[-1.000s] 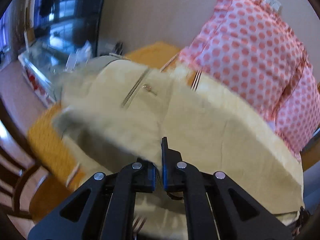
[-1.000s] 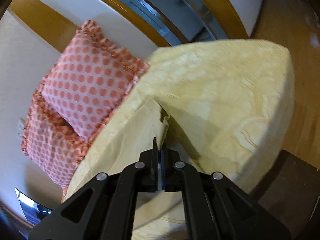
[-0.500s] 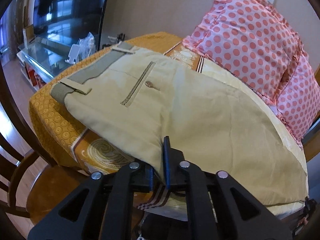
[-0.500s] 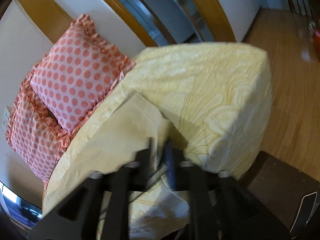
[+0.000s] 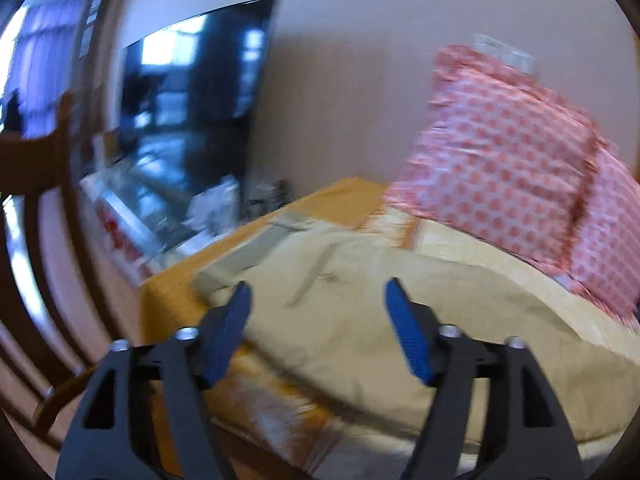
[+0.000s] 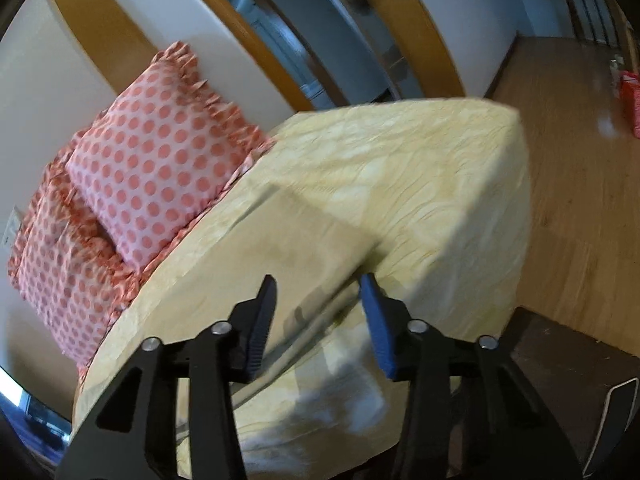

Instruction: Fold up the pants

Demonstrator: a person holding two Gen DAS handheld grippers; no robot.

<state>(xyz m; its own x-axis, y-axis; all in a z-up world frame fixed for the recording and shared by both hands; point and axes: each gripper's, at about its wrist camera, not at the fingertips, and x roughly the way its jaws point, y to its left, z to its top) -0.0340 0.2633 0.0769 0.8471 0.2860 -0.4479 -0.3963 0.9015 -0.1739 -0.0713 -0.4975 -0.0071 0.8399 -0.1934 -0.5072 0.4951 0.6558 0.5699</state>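
Beige pants (image 5: 360, 312) lie flat on the cloth-covered table, waistband (image 5: 256, 252) at the far left. Their leg end shows in the right wrist view (image 6: 296, 248). My left gripper (image 5: 316, 300) is open and empty, raised above the pants' near edge. My right gripper (image 6: 318, 292) is open and empty, just above the hem end of the pants. Both views are motion-blurred.
Two pink polka-dot pillows (image 5: 508, 160) (image 6: 156, 168) lean on the wall behind the table. An orange cloth (image 5: 176, 296) covers the table's left end, a yellow cloth (image 6: 440, 184) the right. A wooden chair (image 5: 36, 240) stands left. A TV (image 5: 192, 92) hangs beyond. Wood floor (image 6: 580, 184) is right.
Both grippers were shut on the pants' near edge. They laid the pants flat, then opened and let go. The left gripper has lifted and pulled back.
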